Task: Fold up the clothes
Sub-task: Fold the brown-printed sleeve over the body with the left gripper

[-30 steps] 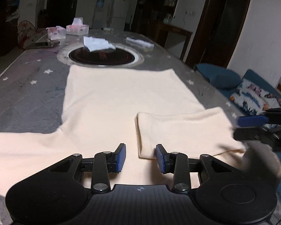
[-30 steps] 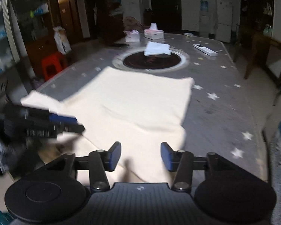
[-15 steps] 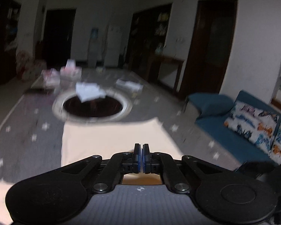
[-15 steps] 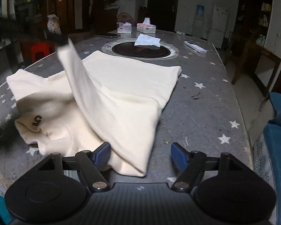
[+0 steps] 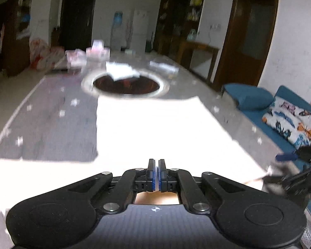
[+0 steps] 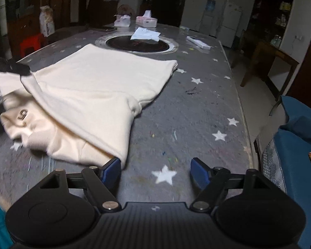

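— Any writing that can be read on the table?

— One mark only. In the right wrist view a dark character sits on the cream garment [image 6: 97, 95], on the bunched part [image 6: 22, 114] by the table's [image 6: 186, 124] left edge. It lies turned on its side and looks like a "5" or a small logo; which of the two cannot be told.

— And the boxes at the far end?

— The pink and white tissue boxes [image 6: 146, 20] carry print too small to read. The left wrist view is blurred and overexposed, and nothing in it is legible.
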Motion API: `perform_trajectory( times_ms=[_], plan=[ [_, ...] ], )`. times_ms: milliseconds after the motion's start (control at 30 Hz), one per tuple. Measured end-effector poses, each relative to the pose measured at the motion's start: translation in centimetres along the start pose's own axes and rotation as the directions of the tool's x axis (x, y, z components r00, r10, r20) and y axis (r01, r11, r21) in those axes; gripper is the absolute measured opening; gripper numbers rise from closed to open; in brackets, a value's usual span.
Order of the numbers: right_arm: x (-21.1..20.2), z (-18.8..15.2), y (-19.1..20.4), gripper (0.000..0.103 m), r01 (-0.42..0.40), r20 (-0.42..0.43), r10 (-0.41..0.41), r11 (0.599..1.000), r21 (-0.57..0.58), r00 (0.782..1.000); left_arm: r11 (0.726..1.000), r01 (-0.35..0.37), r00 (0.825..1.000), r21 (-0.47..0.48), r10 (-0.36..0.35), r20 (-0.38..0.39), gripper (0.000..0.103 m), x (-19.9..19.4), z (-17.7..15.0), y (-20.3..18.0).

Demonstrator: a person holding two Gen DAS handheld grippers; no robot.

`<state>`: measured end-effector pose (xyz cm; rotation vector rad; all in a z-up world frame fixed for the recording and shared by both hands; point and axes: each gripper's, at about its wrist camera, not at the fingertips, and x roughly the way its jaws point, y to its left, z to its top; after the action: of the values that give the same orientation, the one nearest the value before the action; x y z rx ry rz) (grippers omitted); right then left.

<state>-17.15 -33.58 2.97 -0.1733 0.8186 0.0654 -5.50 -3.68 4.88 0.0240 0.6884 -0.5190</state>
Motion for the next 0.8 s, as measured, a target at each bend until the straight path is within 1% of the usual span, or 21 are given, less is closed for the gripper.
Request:
perform_trajectory(
  times_ms=[100,133,200,233,267,300,367,433,500,533,567,667,700,800],
  plan=[
    [-1.0,-0.1,-0.4,0.076,-0.023,-0.016,0.023,1.000,-0.009,1.000,1.000,-0.018,1.000,-0.003,0.017,-0.010,0.006,-0.4,-0.8,0.8],
    [-1.5,0.0,-0.5,0.074,-0.031,-0.015,0.031,0.999,-0.009,0.999,1.000,-0.022,1.000,-0.009,0.022,-0.005,0.006,-0.7,-0.8,1.1],
    [-2.6,0.9,-0.8,0.064,-0.048,0.005,0.048,0.999,-0.010,0.999,1.000,-0.015,1.000,-0.023,0.015,0.016,0.006,-1.1,-0.4,1.4],
    [-2.7,1.6,-0.8,0.054,-0.057,0.023,0.057,0.998,-0.009,0.998,1.000,0.000,1.000,-0.020,0.000,0.026,0.006,-1.1,-0.2,1.1],
    [-2.6,2.3,-0.7,0.048,-0.076,0.040,0.076,0.997,-0.007,0.996,1.000,0.015,0.999,-0.017,-0.015,0.036,0.006,-1.0,0.1,0.9],
    [-2.4,3.0,-0.6,0.045,-0.095,0.057,0.096,0.995,-0.005,0.994,0.999,0.030,0.998,-0.014,-0.030,0.046,0.006,-0.9,0.3,0.7],
    [-1.1,4.6,0.0,0.030,-0.132,0.079,0.133,0.991,-0.009,0.988,0.998,0.056,0.998,-0.002,-0.055,0.042,0.006,-0.4,0.3,0.0],
    [0.5,6.0,0.6,0.024,-0.164,0.093,0.164,0.986,-0.011,0.982,0.997,0.076,0.997,0.010,-0.076,0.023,0.006,0.3,0.1,-0.9],
    [2.1,7.0,1.3,0.019,-0.184,0.097,0.185,0.983,-0.012,0.978,0.997,0.081,0.997,0.013,-0.080,-0.003,0.006,1.3,-0.3,-1.2],
    [2.8,7.3,1.5,0.014,-0.186,0.099,0.187,0.982,-0.018,0.977,0.997,0.080,0.997,0.006,-0.080,-0.011,0.006,1.4,-0.5,-1.0],
    [3.5,7.5,1.8,0.013,-0.188,0.102,0.189,0.982,-0.024,0.977,0.997,0.080,0.997,-0.001,-0.080,-0.019,0.006,1.6,-0.7,-0.8],
    [5.2,7.0,1.5,0.009,-0.179,0.062,0.179,0.984,-0.005,0.982,0.997,0.079,0.996,-0.020,-0.080,-0.042,0.006,2.1,-1.2,-0.3],
    [5.3,6.9,1.5,0.007,-0.178,0.061,0.178,0.984,-0.005,0.982,0.997,0.079,0.996,-0.027,-0.080,-0.050,0.006,2.3,-1.3,-0.1],
    [5.4,6.8,1.5,0.008,-0.177,0.058,0.177,0.984,-0.004,0.983,0.996,0.074,0.995,-0.044,-0.077,-0.068,0.006,2.8,-1.7,0.4]
  ],
)
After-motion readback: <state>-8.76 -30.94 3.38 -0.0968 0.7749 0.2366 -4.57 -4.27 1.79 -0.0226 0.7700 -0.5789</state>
